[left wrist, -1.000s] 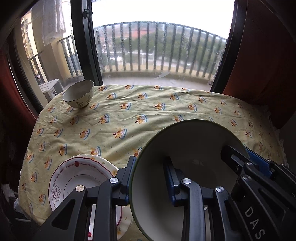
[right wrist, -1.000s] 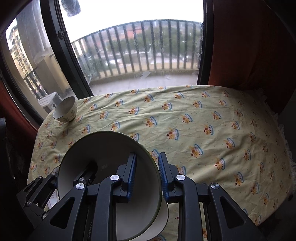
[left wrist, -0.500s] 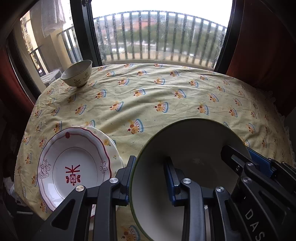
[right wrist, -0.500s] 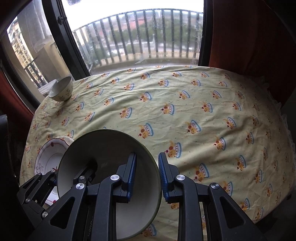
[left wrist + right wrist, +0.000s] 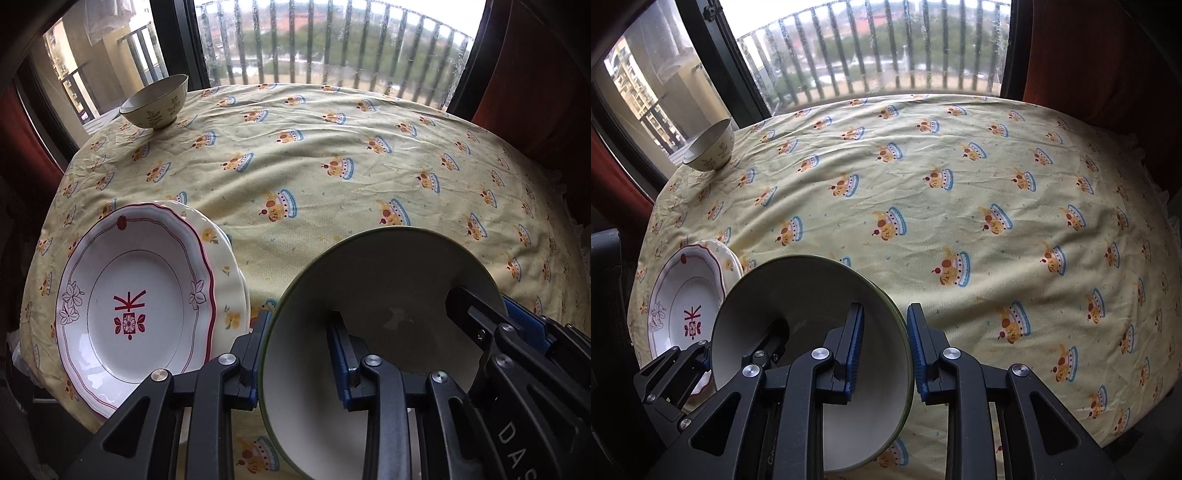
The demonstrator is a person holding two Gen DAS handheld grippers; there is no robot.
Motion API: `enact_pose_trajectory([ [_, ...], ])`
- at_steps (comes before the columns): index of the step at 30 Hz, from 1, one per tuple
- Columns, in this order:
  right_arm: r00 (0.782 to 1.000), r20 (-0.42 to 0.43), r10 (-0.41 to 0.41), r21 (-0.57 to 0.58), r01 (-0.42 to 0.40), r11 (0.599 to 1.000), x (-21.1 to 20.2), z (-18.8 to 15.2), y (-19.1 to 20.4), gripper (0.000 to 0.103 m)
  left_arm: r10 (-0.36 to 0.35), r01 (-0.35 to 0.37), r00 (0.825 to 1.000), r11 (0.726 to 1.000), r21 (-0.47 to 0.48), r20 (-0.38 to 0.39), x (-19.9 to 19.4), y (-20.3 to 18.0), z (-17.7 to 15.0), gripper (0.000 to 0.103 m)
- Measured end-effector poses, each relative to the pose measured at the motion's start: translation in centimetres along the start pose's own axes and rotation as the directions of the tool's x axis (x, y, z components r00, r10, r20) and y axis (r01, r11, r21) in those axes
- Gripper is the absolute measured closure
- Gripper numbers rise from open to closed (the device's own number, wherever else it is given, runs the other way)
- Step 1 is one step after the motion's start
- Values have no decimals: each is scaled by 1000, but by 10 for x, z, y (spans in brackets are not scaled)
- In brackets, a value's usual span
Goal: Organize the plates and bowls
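My left gripper [image 5: 301, 356] clamped narrow on near-left rim of large green-rimmed bowl [image 5: 388, 291]; one pad outside wall, one inside. My right gripper [image 5: 884, 345] clamped narrow on bowl's right rim, same way. Bowl tilted, held between both over yellow tablecloth [image 5: 314, 173]. Red-trimmed plate [image 5: 135, 295] stacked on yellow floral plate [image 5: 225, 273], just left of bowl. Small leaf-patterned bowl [image 5: 155, 101] well beyond bowl, far-left cloth corner by window [image 5: 325, 40].
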State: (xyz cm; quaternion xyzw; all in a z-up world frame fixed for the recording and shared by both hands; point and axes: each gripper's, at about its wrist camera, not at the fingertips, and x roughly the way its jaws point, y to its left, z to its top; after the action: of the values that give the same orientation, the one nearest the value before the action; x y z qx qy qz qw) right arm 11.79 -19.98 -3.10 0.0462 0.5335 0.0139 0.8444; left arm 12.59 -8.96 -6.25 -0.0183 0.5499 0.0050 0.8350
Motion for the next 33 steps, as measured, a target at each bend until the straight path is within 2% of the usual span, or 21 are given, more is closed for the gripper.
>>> enact_pose_trajectory([
  [9, 1000, -10, 18, -8, -18, 1000, 9, 3, -5, 76, 30, -30, 1000, 999, 19, -2, 6, -4, 3, 73],
  [16, 1000, -9, 29, -10, -29, 1000, 12, 3, -3, 73, 16, -15, 1000, 999, 40, -25, 7, -4, 2, 70],
  [18, 998, -20, 54, -12, -54, 998, 13, 2, -3, 61, 8, -6, 999, 999, 43, -42, 8, -3, 1, 66],
  [22, 997, -43, 61, 3, -61, 998, 13, 0, -1, 46, 5, -3, 999, 999, 51, -44, 3, 0, -1, 61],
  [24, 998, -36, 53, 3, -53, 999, 8, 0, 1, 38, -6, 7, 1000, 999, 53, -30, -3, 2, 0, 49],
  [27, 998, -20, 55, 0, -55, 999, -1, 3, 5, 29, -25, 24, 1000, 998, 59, 9, -14, 7, 5, 35],
  [33, 1000, 11, 26, 1, -27, 1000, -15, 11, 20, 19, -61, 58, 998, 994, 95, 27, -26, 20, 15, 20],
])
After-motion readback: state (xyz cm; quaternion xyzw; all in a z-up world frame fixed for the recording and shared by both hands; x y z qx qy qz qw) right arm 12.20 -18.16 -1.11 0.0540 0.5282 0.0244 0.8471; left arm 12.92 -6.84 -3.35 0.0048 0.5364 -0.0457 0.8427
